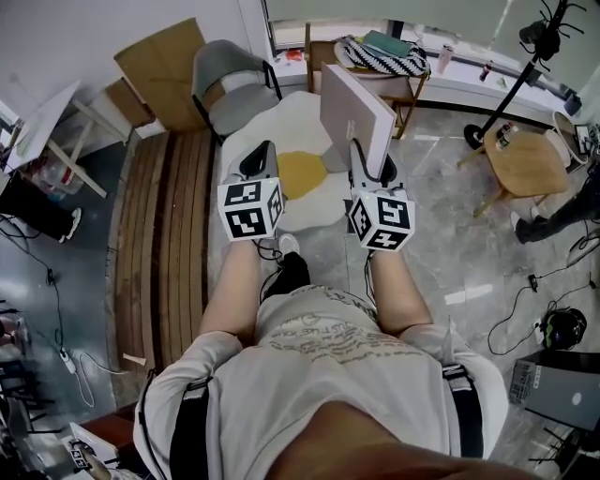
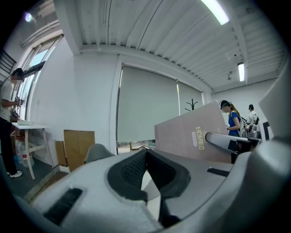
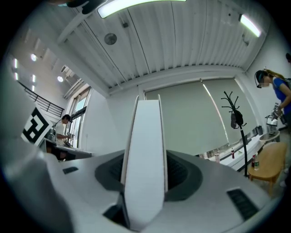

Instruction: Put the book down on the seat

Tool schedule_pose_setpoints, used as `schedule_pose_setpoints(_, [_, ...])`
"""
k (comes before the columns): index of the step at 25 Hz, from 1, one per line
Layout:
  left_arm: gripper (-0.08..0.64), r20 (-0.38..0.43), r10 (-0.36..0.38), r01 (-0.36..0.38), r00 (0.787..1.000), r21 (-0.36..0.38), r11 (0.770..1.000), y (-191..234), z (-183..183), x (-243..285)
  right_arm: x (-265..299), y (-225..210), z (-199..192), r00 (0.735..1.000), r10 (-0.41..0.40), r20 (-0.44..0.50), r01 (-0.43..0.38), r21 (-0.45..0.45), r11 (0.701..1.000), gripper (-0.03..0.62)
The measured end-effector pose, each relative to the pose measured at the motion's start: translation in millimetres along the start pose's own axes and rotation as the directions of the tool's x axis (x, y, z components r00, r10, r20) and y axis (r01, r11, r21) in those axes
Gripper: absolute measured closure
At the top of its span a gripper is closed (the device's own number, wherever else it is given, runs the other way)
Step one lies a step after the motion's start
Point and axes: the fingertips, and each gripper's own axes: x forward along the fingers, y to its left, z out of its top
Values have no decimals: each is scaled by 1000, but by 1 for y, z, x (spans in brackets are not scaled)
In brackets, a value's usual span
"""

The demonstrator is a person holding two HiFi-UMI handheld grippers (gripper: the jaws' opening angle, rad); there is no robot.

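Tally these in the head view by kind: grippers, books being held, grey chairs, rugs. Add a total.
grippers: 2 (left gripper, right gripper)
held book: 1
grey chair: 1
rug: 1
Total: 5

You're standing in what looks like a work studio dressed up as a living corner. Take the egg-shaped rug point(image 1: 298, 172) as your mark. Behind it stand a grey chair point(image 1: 230, 89) and a wooden side table point(image 1: 380, 56), which are homely enough. Left of the rug, though, cardboard sheets point(image 1: 164, 61) lean on the wall, and a person point(image 2: 9, 123) stands at a white worktable point(image 1: 42, 122). On both sides of the rug, cables point(image 1: 53, 309) trail over the glossy floor. High over it runs a ribbed industrial ceiling point(image 3: 182, 41) with strip lights point(image 2: 216, 10). Beyond the rug, roller blinds point(image 2: 145, 107) cover tall windows.
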Motion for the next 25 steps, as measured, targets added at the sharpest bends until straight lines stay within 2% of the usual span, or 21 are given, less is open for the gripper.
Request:
schedule_pose_setpoints(15, [538, 6, -24, 24, 1000, -34, 999, -1, -2, 29, 19, -9, -2, 1000, 13, 9, -13, -11, 1000, 399])
schedule_pose_setpoints(25, [538, -29, -32, 30, 999, -64, 998, 22, -15, 69, 63, -7, -21, 999, 25, -22, -25, -12, 1000, 399])
